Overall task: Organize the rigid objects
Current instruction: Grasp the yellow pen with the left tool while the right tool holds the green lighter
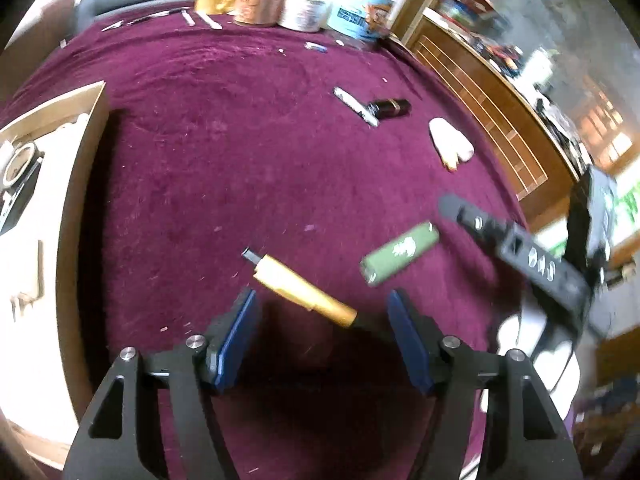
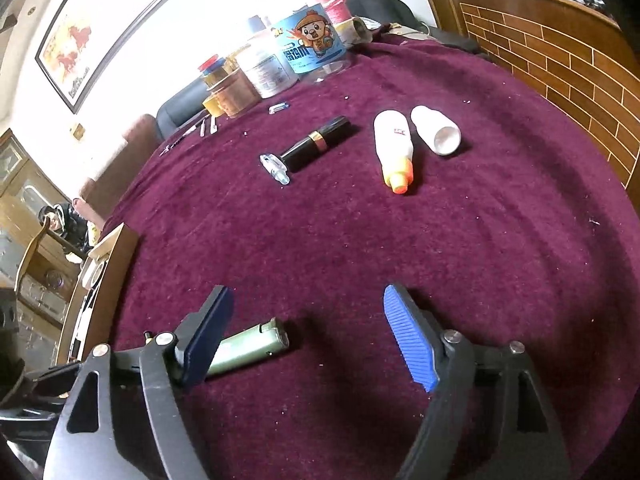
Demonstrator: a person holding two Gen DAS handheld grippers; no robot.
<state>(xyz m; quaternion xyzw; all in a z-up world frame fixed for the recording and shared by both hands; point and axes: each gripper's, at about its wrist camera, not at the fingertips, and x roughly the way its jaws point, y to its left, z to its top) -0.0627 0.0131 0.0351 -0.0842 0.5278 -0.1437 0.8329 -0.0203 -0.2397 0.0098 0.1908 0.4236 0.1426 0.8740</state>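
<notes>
My left gripper (image 1: 322, 312) is open and empty, just above a gold tube with a black tip (image 1: 302, 290) that lies between its pads on the purple cloth. A green lighter (image 1: 398, 252) lies to its right; it also shows in the right wrist view (image 2: 250, 346), partly behind the left finger. My right gripper (image 2: 310, 312) is open and empty, low over the cloth; its finger shows in the left wrist view (image 1: 516, 246). Farther off lie a black lipstick (image 2: 316, 142), a clear small piece (image 2: 274, 168), a white bottle with orange tip (image 2: 392, 144) and a white cap (image 2: 436, 130).
A cardboard box (image 1: 82, 184) with tape rolls and other items stands at the left edge of the table. Jars, tape rolls and a blue-labelled tub (image 2: 312, 46) crowd the far edge. Small pens and sticks (image 1: 200, 20) lie near them. A wooden cabinet (image 1: 492, 112) stands to the right.
</notes>
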